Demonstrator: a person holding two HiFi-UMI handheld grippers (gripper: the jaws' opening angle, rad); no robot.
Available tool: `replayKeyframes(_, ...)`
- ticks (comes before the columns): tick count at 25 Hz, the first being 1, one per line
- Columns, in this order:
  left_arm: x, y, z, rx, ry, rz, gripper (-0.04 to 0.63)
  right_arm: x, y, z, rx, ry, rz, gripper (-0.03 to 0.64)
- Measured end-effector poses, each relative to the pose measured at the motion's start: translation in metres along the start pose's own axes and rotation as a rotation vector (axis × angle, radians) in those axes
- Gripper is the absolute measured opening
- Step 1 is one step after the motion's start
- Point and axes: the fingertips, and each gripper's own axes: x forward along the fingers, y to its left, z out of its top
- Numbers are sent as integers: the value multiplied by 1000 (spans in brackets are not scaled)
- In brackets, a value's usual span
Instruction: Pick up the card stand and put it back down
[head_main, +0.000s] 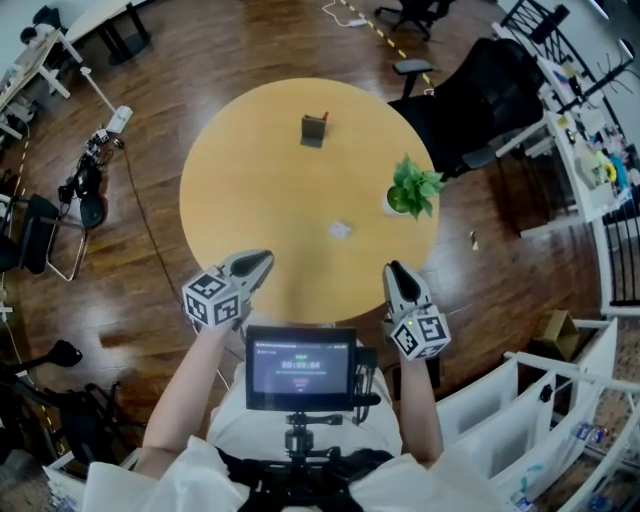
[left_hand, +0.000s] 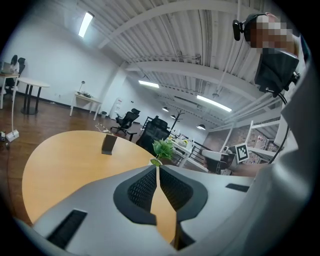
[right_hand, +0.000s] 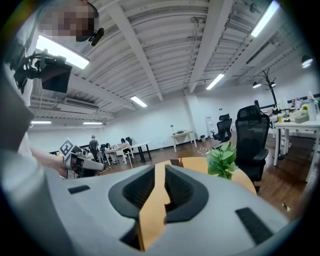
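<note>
The card stand (head_main: 314, 130) is a small dark upright holder on the far side of the round wooden table (head_main: 250, 200). It also shows far ahead in the left gripper view (left_hand: 108, 144) and just past the jaw tips in the right gripper view (right_hand: 175, 162). My left gripper (head_main: 262, 262) hovers at the table's near edge, its jaws (left_hand: 157, 167) closed tip to tip with nothing in them. My right gripper (head_main: 395, 270) is over the near right edge. A narrow gap stays between its jaws (right_hand: 160, 166), and they hold nothing. Both grippers are well short of the stand.
A small potted green plant (head_main: 412, 188) stands at the table's right side, and a small white scrap (head_main: 341, 230) lies near the middle. A black office chair (head_main: 470, 100) is beyond the table at the right. White shelving (head_main: 530, 410) is at my right.
</note>
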Motion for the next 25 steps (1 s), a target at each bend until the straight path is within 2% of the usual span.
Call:
replayKeyframes(10, 28, -13, 8, -20, -30, 110, 14, 19, -46, -1, -12, 66, 111, 72)
replayKeyframes(17, 31, -20, 9, -35, -64, 198, 14, 39, -60, 0, -46, 91, 216, 72)
replayKeyframes(25, 26, -35, 0, -49, -86, 266, 14, 41, -75, -8, -33, 112, 260, 72)
